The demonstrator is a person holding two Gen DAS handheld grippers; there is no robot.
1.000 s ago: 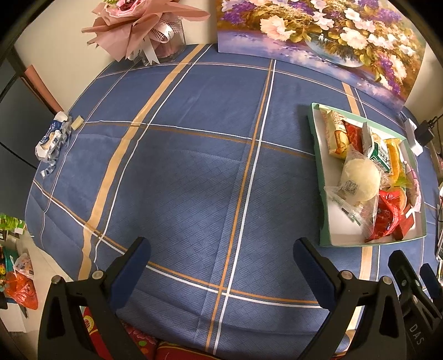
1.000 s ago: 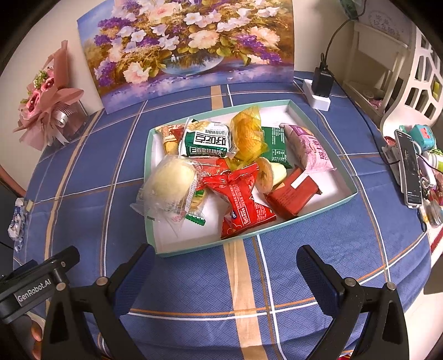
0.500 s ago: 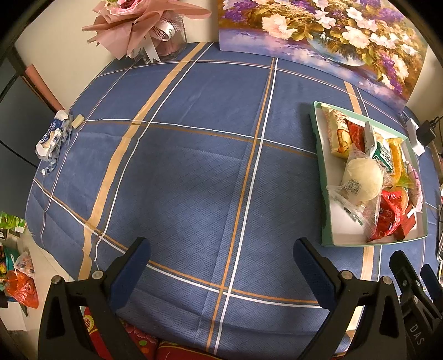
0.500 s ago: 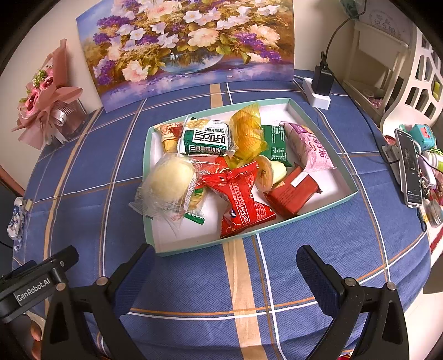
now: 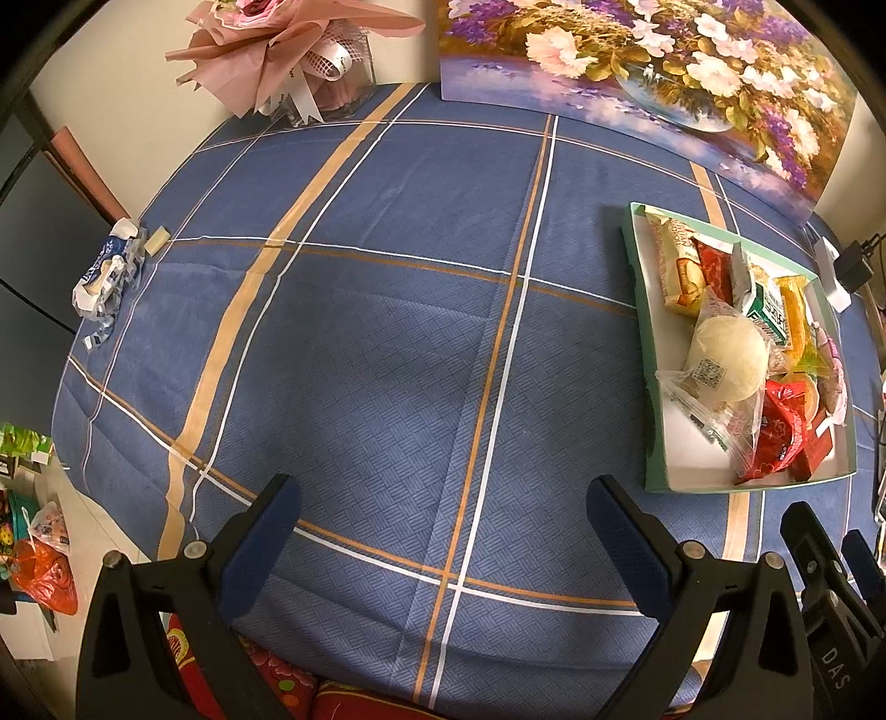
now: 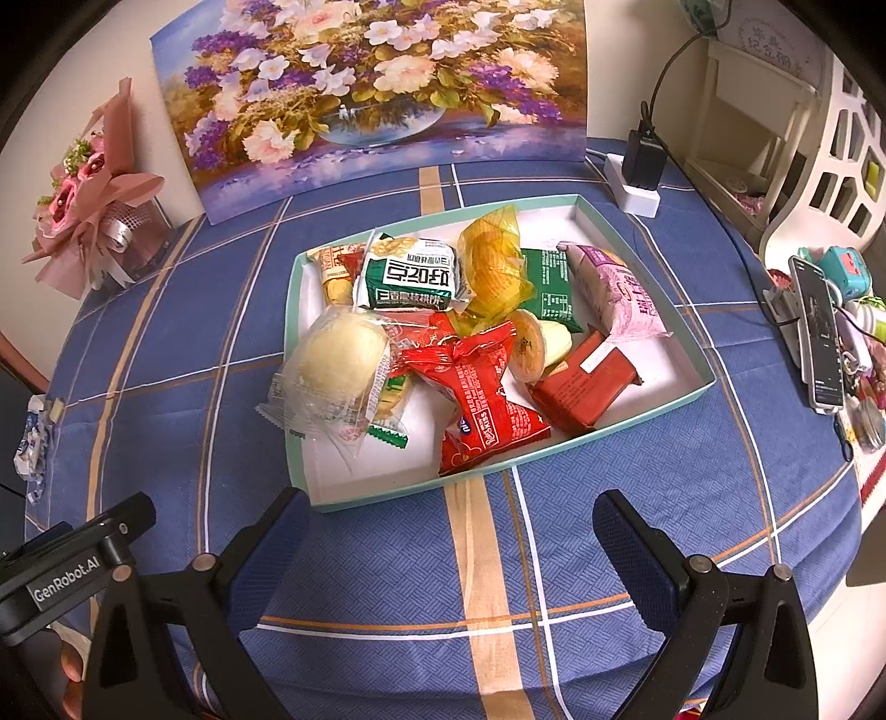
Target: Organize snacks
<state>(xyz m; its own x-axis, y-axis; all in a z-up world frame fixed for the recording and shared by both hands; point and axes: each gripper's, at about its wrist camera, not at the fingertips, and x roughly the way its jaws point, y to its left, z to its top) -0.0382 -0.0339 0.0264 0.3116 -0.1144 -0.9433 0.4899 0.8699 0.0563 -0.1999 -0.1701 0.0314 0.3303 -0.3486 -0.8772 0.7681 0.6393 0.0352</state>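
A shallow white tray with a green rim (image 6: 673, 321) (image 5: 648, 354) sits on the blue plaid tablecloth, holding several wrapped snacks. Among them are a round pale bun in clear wrap (image 6: 340, 360) (image 5: 725, 354), a red packet (image 6: 479, 387), a green-and-white packet (image 6: 412, 277), a yellow-wrapped cake (image 6: 493, 260), a pink packet (image 6: 617, 293) and a red-brown bar (image 6: 581, 385). My right gripper (image 6: 451, 559) stands open just in front of the tray's near edge, nothing between its fingers. My left gripper (image 5: 440, 548) is open over bare cloth, left of the tray.
A flower painting (image 6: 365, 88) leans on the wall behind the tray. A pink bouquet (image 5: 288, 50) stands at the back left. A crumpled blue-white wrapper (image 5: 105, 277) lies at the table's left edge. A charger block (image 6: 642, 171) and a phone (image 6: 819, 338) sit to the right.
The right wrist view has edged slightly closer to the tray. The left wrist view has drifted a little, so the tray sits a bit lower and nearer. Both grippers stay open.
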